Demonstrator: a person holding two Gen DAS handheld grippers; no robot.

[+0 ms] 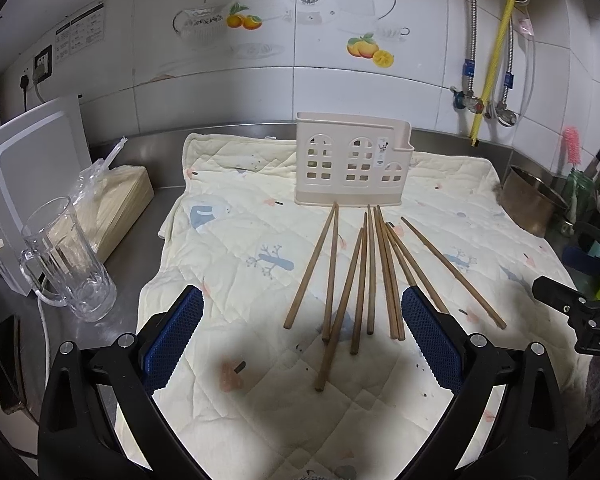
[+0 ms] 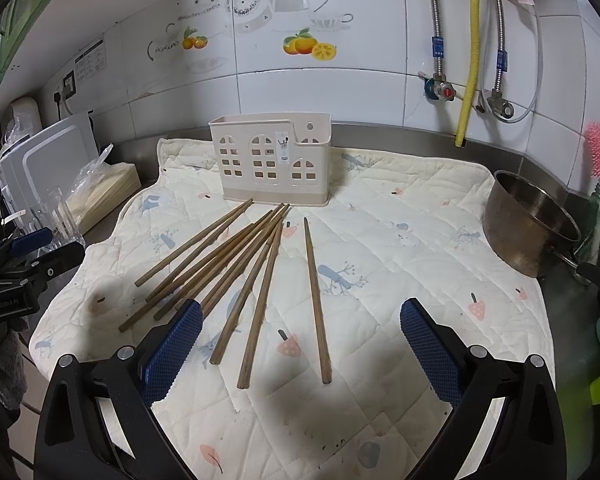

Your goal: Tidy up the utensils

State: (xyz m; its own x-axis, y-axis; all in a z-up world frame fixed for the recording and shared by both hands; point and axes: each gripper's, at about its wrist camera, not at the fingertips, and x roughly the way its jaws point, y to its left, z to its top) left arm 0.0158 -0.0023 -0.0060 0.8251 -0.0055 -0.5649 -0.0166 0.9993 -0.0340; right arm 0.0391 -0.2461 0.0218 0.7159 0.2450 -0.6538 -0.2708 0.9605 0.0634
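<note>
Several brown wooden chopsticks (image 1: 366, 276) lie fanned on a cream quilted mat (image 1: 236, 248), their far tips near a beige plastic utensil holder (image 1: 350, 164) with window cut-outs that stands upright at the back. My left gripper (image 1: 302, 332) is open and empty, above the chopsticks' near ends. In the right wrist view the chopsticks (image 2: 236, 264) lie left of centre in front of the holder (image 2: 270, 162) on the mat (image 2: 412, 248). My right gripper (image 2: 300, 344) is open and empty, straddling the near ends of the rightmost chopsticks. Each gripper shows at the edge of the other's view.
A glass mug (image 1: 66, 256), a bagged stack (image 1: 116, 204) and a white board (image 1: 24, 176) stand left of the mat. A steel pot (image 2: 530, 224) sits at the right, with a pink brush (image 2: 596, 152) behind it. Pipes and valves run down the tiled wall (image 2: 440, 84).
</note>
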